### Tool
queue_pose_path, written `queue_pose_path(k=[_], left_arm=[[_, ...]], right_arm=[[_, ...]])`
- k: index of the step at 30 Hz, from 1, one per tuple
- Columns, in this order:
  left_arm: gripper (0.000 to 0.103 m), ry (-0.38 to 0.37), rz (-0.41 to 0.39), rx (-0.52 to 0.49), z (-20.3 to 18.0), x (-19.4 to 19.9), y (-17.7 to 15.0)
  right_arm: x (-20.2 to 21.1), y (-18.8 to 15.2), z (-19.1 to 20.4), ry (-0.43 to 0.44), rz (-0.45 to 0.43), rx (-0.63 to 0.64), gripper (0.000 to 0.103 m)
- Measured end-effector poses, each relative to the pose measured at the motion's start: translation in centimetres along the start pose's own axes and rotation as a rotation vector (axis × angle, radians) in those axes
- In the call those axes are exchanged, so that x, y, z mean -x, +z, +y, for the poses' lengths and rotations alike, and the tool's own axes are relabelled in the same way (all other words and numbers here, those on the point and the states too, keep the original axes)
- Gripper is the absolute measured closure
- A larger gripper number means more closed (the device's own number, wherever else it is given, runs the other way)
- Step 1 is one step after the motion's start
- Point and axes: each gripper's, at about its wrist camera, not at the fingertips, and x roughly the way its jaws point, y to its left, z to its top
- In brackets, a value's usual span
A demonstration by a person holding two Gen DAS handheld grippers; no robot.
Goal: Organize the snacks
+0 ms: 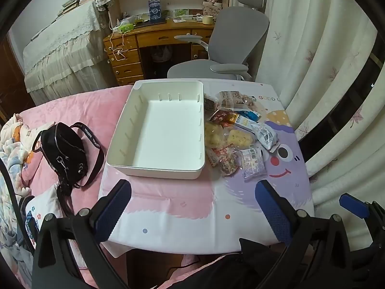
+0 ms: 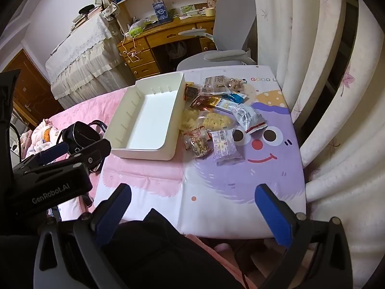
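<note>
Two hand-held grippers hover over the near edge of a cartoon-printed surface (image 1: 182, 216), nothing yet moved in a job of sorting snacks. The left hand-held gripper (image 1: 192, 207) has its blue-padded jaws spread wide with nothing between them, and the right hand-held gripper (image 2: 192, 207) is likewise wide apart and empty; both tilt down toward the work, a stance that suggests a first pick is being chosen.

A white bin (image 1: 134, 120) sits toward the far left corner of the surface, its long side running away from the viewer. It is empty, with short slots showing along its inner walls, apparently meant for dividers. Just beside its right wall lies the snack pile (image 1: 235, 130), a loose heap of wrapped packets reaching from the far edge toward the middle of the surface. A purple packet (image 1: 252, 163) lies nearest the grippers, with a clear bag of yellow puffs (image 1: 240, 138) behind it and a silver packet (image 1: 266, 134) on the pile's right side. The heap's place right against the bin keeps each transfer short.

Off the surface's left edge, a black bag (image 1: 62, 149) rests on the pink bed (image 1: 79, 110), clear of the work.
</note>
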Motion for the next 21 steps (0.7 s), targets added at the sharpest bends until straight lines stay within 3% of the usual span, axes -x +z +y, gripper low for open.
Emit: queue_pose_path(k=[21], left_arm=[[0.001,0.004,-0.009,-0.006,0.4,-0.7,1.3]], right_arm=[[-0.4,1.0,-0.2,-0.005,0.002,0.001,0.0]])
